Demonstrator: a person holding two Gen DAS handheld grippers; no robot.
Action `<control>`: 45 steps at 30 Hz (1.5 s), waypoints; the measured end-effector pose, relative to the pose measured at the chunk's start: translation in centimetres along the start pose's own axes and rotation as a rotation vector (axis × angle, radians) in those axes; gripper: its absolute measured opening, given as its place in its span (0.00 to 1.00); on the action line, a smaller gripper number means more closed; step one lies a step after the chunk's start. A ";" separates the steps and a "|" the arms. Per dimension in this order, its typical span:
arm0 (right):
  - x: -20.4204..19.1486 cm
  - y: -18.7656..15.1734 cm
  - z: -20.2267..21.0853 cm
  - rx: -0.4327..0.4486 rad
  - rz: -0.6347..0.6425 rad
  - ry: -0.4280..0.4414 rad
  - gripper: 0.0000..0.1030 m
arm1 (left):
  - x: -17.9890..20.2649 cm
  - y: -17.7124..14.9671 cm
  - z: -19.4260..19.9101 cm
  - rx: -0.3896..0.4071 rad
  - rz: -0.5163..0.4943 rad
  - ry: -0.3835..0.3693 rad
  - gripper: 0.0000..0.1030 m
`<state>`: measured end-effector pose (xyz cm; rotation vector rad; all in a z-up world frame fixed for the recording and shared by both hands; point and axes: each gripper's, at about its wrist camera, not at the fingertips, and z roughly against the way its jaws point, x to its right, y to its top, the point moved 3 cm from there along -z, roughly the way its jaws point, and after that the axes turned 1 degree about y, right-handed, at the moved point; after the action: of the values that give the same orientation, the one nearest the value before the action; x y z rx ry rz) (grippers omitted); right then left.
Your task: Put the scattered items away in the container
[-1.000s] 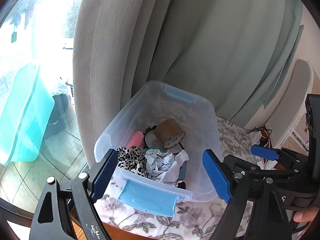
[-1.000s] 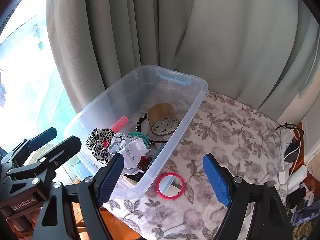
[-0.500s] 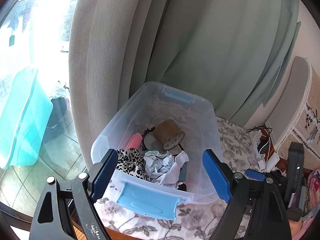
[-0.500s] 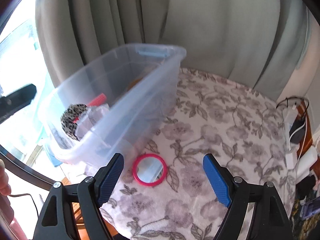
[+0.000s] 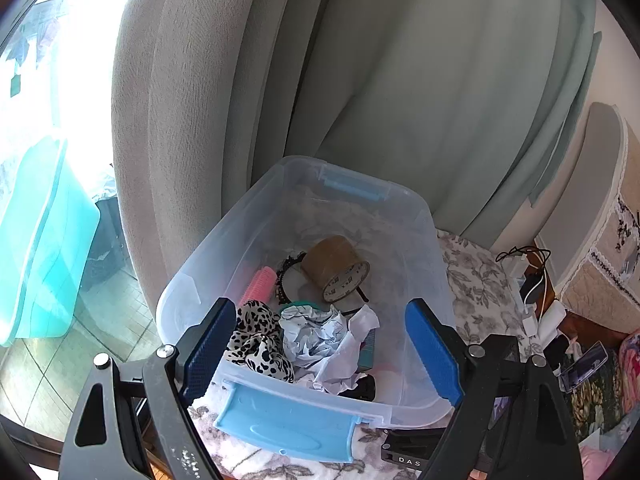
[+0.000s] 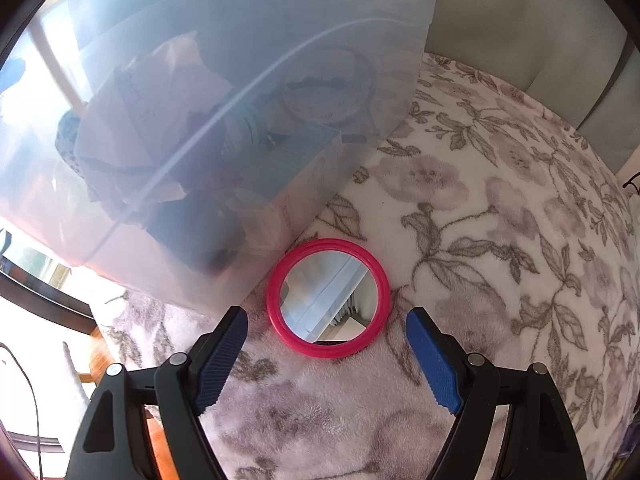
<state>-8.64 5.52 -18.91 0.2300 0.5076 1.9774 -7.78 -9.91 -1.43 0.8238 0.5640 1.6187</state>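
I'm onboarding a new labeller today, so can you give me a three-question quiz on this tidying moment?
1. True or false: the pink-rimmed mirror already lies inside the clear plastic bin.
2. Which item is in the bin? A) roll of brown tape B) a banana C) a mug
3. Fill in: the right tongs are ____, with the mirror lying on the floral cloth just ahead of their tips.

Key: 1 false, it lies on the cloth beside the bin's wall. 2 A. 3 open.
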 end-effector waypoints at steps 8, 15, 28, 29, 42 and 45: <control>-0.2 0.2 -1.3 0.025 -0.004 -0.025 0.81 | -0.5 -0.2 -1.4 -0.029 0.017 0.001 0.85; -0.9 0.4 -1.3 0.048 0.025 -0.052 0.73 | -0.2 -0.3 -2.0 -0.045 0.009 0.009 0.85; 0.3 0.3 1.1 0.083 -0.044 -0.050 0.73 | 0.5 -0.1 -0.7 -0.037 0.004 0.009 0.85; 0.6 0.3 1.7 0.093 -0.055 -0.054 0.73 | 0.6 0.0 -0.4 -0.032 0.002 0.007 0.85; 3.6 3.4 12.3 0.320 -0.156 -0.136 0.73 | 1.4 0.6 3.2 0.033 -0.009 -0.013 0.85; 2.1 4.7 15.3 0.393 -0.126 -0.125 0.73 | 1.3 0.7 3.8 0.044 -0.008 -0.014 0.85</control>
<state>-7.57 9.44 -3.28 0.5503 0.8071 1.7155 -5.44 -9.08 1.78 0.8637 0.5941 1.5973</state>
